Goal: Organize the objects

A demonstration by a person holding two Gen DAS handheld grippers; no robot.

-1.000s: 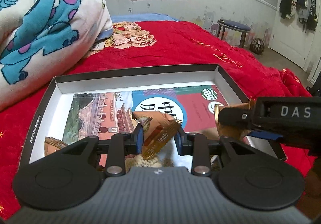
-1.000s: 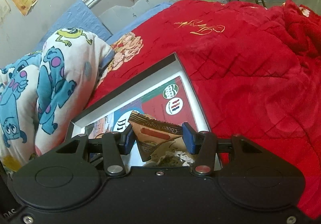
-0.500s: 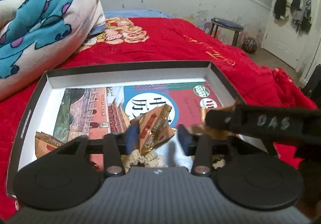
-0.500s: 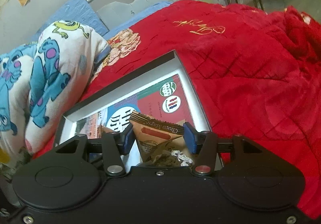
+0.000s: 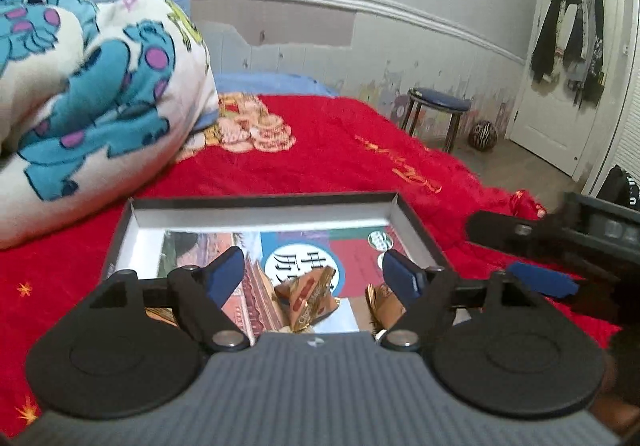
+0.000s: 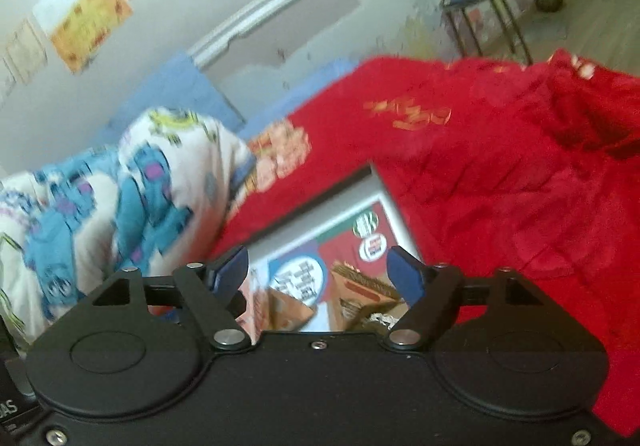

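Since the earlier frames both tongs have let go of their snack packets and drawn back, so the box sits lower and farther off in each view. Left tongs (image 5: 314,272): jaws spread wide and opening, pads clear of everything; the orange snack packet (image 5: 310,298) they had pinched now lies loose in the box, below and between the blue fingertips (image 5: 226,274). The box (image 5: 256,202), a shallow black tray with white inner walls, rests on the red bedspread (image 5: 340,150); a book (image 5: 296,258) with a printed cover lies flat on its floor, and the packets lie on top of the book. A folded blanket (image 5: 92,94) with blue cartoon figures lies at the far left of the bed, well apart from the box. Right tongs (image 6: 318,270): jaws likewise spread and opening, with nothing pressed between the pads; a second packet (image 6: 364,286) lies in the box near its right wall, beside a smaller packet (image 6: 288,310) to its left. In the left wrist view the right tongs (image 5: 520,246) hang just beyond the box's right wall. The right wrist view is motion-blurred.
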